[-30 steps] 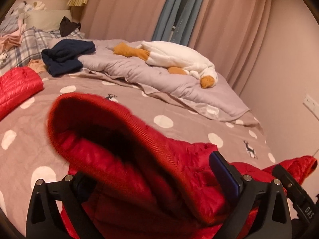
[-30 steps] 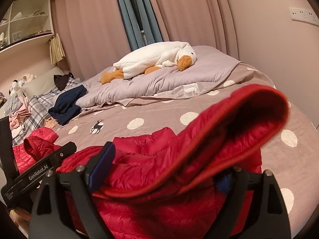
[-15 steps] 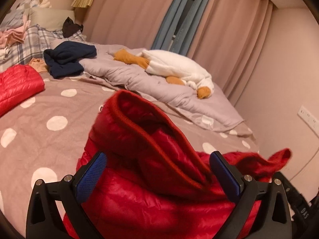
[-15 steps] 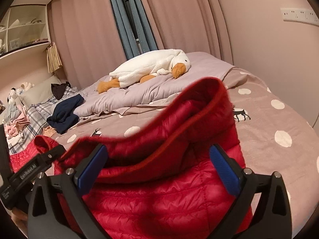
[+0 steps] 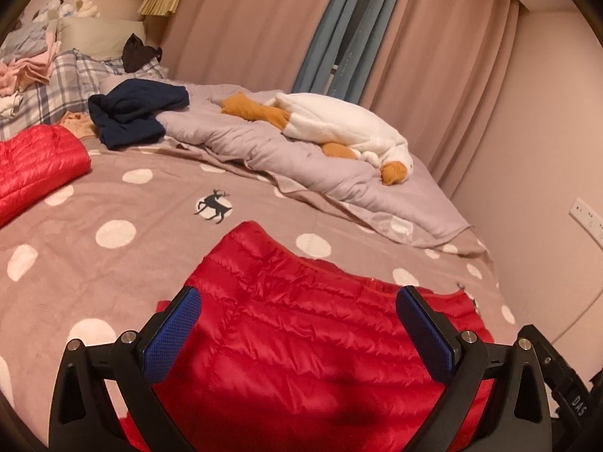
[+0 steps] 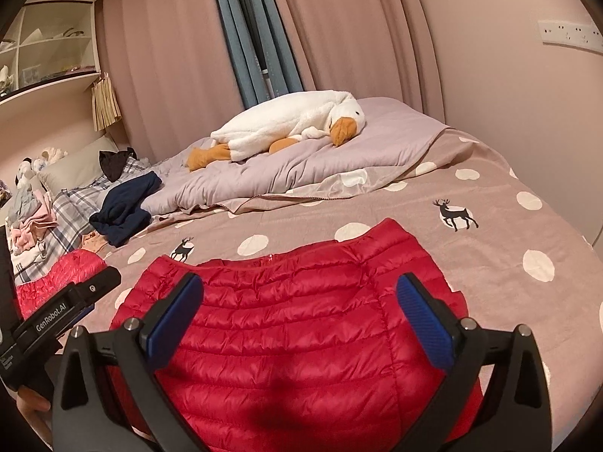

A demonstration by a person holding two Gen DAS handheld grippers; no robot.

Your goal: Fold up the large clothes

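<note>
The red quilted down jacket [image 6: 301,331] lies flat on the taupe bedspread with white polka dots and deer prints [image 6: 414,203], at the near edge of the bed, doubled over on itself with a smooth panel facing up. Both tools hover just above it. The right hand-held gripper [image 6: 299,320] has just been opening and now stands with its blue pads [image 6: 175,316] as wide apart as they go; the jacket lies below and between them, but neither pad presses on it. The left hand-held gripper [image 5: 299,333] is likewise spread wide and holds nothing — its pads frame the jacket from the other side.

This looks like the release at the end of one fold: the fabric is laid down and let go. The next move probably calls for a fresh grip on an edge or corner, then carrying it across to halve the bundle again — slippery, puffy fabric like this may spring open, so a firm pinch and a press afterwards would help.

A second red padded piece [image 5: 34,165] lies farther up the bed on the left, well apart; whether it belongs to this jacket I cannot tell.
</note>
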